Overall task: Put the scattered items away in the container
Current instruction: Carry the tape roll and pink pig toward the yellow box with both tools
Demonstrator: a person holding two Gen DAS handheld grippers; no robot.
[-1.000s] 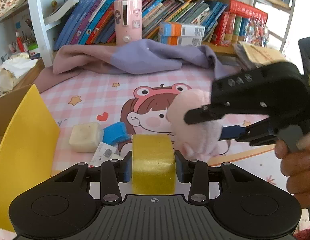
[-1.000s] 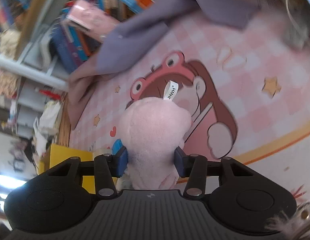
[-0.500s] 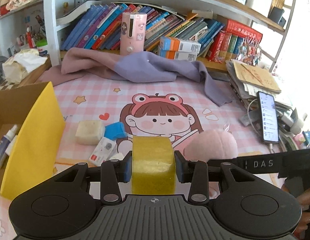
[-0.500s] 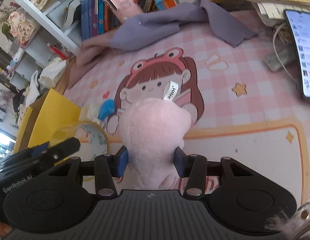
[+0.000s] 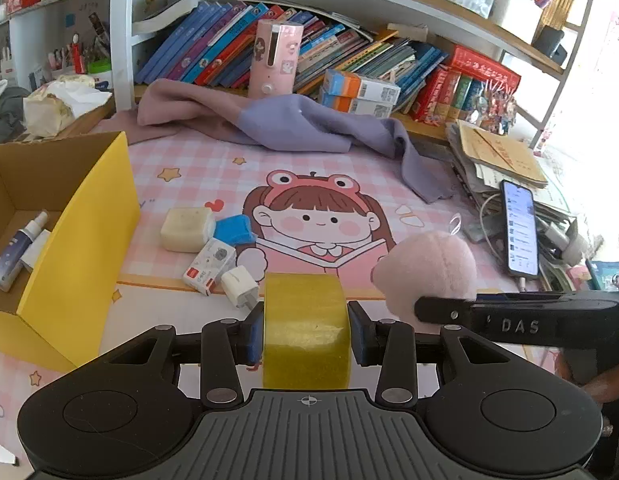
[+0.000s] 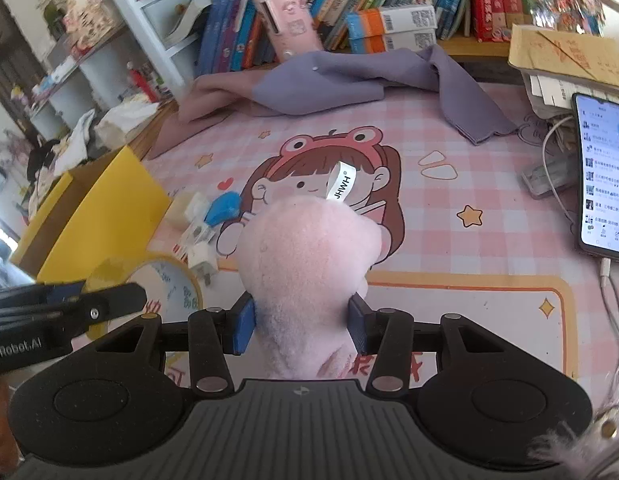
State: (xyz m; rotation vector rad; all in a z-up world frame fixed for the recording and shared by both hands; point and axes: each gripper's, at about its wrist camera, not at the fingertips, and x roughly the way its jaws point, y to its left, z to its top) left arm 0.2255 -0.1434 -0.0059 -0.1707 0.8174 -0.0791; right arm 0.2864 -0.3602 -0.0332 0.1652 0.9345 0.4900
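The left gripper pinches a yellow tape roll and the right gripper squeezes a pink plush toy, both above the desk. This looks like the carrying step. Next, each load needs swinging over the yellow box at left before release.

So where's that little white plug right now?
The white plug lies on the pink mat, left of the yellow tape roll in the left wrist view, just below the small white box and right of the yellow container.
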